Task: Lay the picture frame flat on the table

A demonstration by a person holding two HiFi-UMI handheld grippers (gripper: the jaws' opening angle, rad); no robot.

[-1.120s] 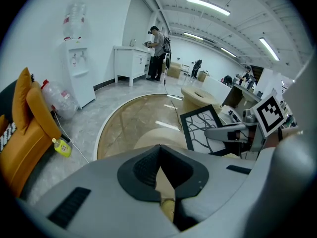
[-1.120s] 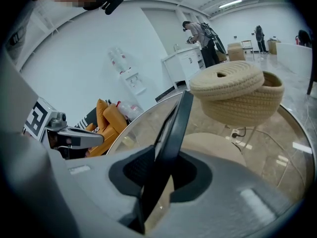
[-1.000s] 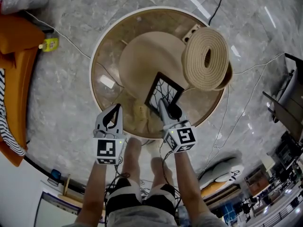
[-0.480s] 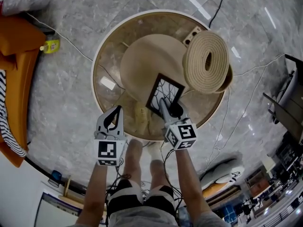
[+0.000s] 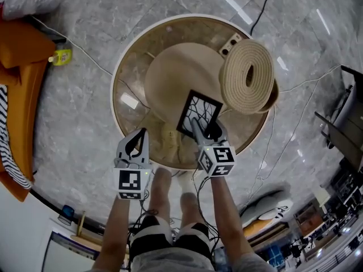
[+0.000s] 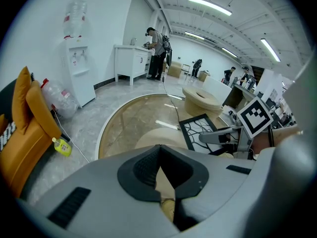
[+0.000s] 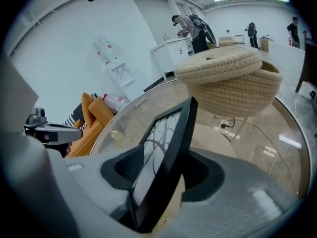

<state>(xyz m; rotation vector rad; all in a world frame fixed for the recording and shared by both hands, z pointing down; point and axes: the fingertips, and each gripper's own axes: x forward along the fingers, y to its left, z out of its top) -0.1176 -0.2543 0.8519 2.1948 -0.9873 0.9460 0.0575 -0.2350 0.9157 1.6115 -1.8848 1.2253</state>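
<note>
The black rectangular picture frame with a branch drawing [image 5: 198, 113] sits just below the centre of the head view, over the lower right part of the round glass-topped table with a pale rim [image 5: 117, 75]; in the right gripper view it rises on edge and tilted, not flat, its top leaning toward the upper right of that picture; the right gripper [image 5: 205, 130] reaches up to it from the lower middle of the head view, its jaws have just been opening and now stand spread, with the frame's lower part between them and a gap showing beside the right-hand pad; the left gripper [image 5: 140, 132] hangs at the table's lower left edge, apart from the frame, its jaws pressed together at the tips with nothing in them; a beige woven rope basket with a coiled lid [image 5: 247, 75] stands at the table's upper right, just beside the frame's top corner.
</note>
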